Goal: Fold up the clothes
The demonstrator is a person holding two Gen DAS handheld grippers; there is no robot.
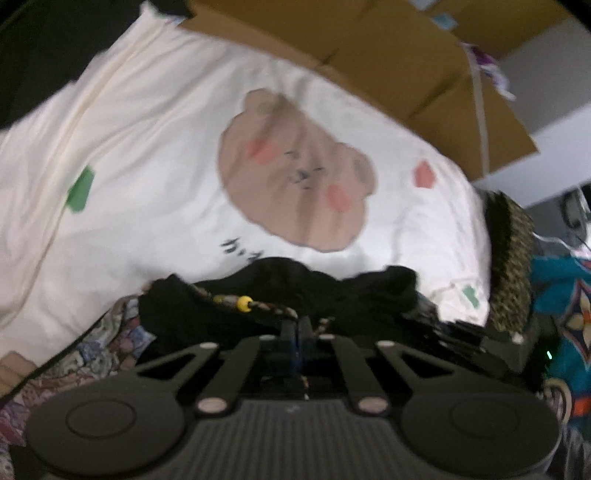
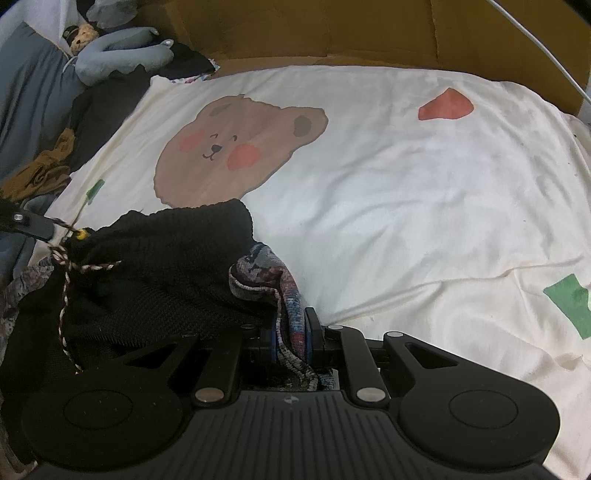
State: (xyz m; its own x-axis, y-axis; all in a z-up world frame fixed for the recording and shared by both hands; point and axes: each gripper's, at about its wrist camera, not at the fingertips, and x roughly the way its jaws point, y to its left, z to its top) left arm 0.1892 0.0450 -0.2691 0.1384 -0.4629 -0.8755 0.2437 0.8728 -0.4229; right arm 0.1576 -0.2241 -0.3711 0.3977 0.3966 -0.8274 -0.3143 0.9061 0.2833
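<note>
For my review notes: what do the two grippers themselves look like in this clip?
Both look alike. The left gripper and right gripper are matte black, with a ribbed body flanked by two round discs, slotted linkage arms with silver pivot pins, and blue-lined fingers. No cables, hands or sleeves show. The left view is blurred.

I see cream bear-print sheet (image 2: 369,184) covering work surface, brown cardboard (image 2: 332,33) behind it, grey plush toy (image 2: 118,59) far left, pale wall (image 1: 546,74) beyond.
</note>
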